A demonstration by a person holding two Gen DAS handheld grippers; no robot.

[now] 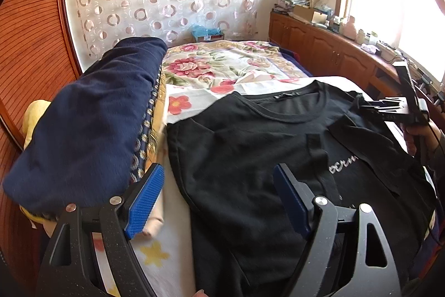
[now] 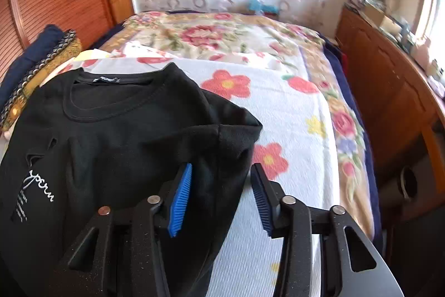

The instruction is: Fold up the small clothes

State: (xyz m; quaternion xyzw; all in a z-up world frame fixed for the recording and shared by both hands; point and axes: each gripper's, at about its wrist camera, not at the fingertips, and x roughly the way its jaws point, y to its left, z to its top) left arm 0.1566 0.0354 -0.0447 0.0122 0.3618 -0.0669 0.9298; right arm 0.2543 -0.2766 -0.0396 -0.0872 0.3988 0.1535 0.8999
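A black T-shirt (image 1: 250, 152) with white script lies front-up on a flowered white towel (image 1: 183, 102) on the bed. Its right sleeve is folded inward over the chest. My left gripper (image 1: 219, 199) is open above the shirt's left side, touching nothing. My right gripper (image 2: 222, 194) is open, its jaws apart over the folded sleeve edge (image 2: 236, 135); the shirt (image 2: 111, 135) fills the left of that view. In the left wrist view the right gripper (image 1: 367, 105) hovers at the shirt's far right shoulder.
A stack of folded clothes with a navy item on top (image 1: 91, 118) sits left of the shirt, also seen in the right wrist view (image 2: 36, 57). A floral blanket (image 1: 222, 63) covers the bed beyond. Wooden cabinets (image 1: 319, 43) line the right side, a wardrobe (image 1: 30, 46) the left.
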